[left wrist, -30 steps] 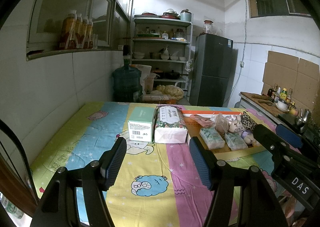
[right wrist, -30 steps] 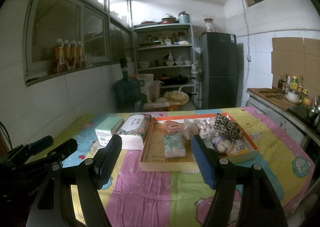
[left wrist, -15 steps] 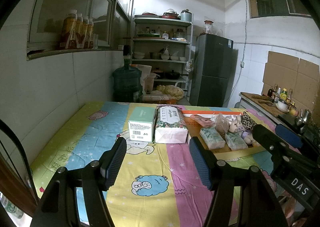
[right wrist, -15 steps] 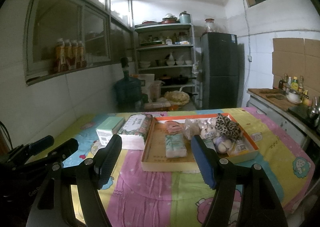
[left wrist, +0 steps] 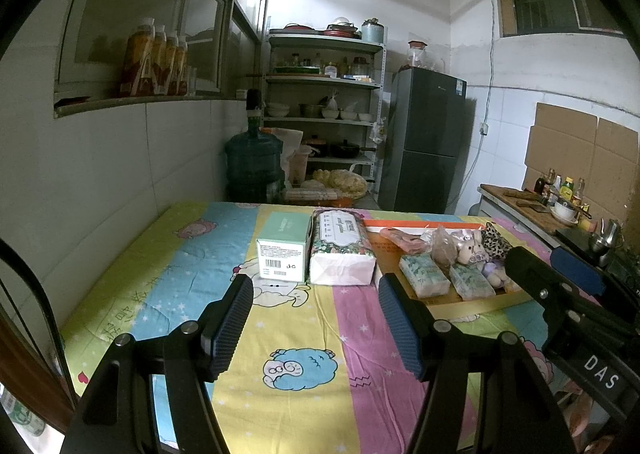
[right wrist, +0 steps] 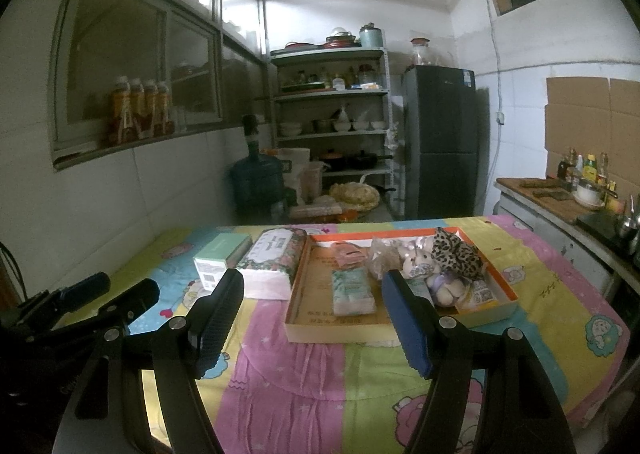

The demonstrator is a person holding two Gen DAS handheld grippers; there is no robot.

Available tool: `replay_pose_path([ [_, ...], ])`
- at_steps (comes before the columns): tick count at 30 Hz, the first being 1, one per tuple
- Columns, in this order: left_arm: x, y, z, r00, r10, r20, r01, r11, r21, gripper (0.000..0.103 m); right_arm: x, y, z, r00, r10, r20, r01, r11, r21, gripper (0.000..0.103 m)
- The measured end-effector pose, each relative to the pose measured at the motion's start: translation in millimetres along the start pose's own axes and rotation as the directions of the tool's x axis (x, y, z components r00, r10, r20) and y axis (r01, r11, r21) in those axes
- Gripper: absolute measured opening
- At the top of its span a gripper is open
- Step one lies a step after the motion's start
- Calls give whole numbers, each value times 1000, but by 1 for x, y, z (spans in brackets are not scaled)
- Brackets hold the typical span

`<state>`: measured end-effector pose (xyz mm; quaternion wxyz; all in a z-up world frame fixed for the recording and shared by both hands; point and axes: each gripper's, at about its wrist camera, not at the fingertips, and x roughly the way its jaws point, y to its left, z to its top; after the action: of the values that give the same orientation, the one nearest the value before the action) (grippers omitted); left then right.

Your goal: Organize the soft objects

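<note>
A shallow cardboard tray [right wrist: 352, 324] with an orange rim lies on the table's cartoon cloth. In it lie small tissue packs [right wrist: 353, 291], a plush pig [right wrist: 416, 260], a leopard-print fabric piece [right wrist: 458, 254], a pink pouch [right wrist: 349, 254] and a clear bag [right wrist: 382, 258]. Left of the tray rest a floral tissue pack [left wrist: 340, 248] and a green box [left wrist: 285, 250]. My left gripper [left wrist: 316, 324] hovers open and empty in front of those two. In the right wrist view my right gripper [right wrist: 314, 324] is open, empty, short of the tray's near edge. The tray [left wrist: 472, 304] also shows in the left view.
A tiled wall runs along the table's left side. Beyond the far edge stand a water jug [left wrist: 254, 168], a metal shelf [left wrist: 324, 110] with crockery and a dark fridge [left wrist: 428, 142]. A counter [right wrist: 560, 198] with bottles and bowls is at the right.
</note>
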<state>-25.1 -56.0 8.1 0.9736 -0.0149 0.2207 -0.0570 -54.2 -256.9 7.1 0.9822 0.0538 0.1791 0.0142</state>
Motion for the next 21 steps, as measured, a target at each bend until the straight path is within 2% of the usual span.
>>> replay_pose_path([
  [21, 0, 0, 0, 1000, -1, 0, 1, 1000, -2, 65, -1, 2, 0, 1000, 0, 1, 0, 1000, -3, 73],
])
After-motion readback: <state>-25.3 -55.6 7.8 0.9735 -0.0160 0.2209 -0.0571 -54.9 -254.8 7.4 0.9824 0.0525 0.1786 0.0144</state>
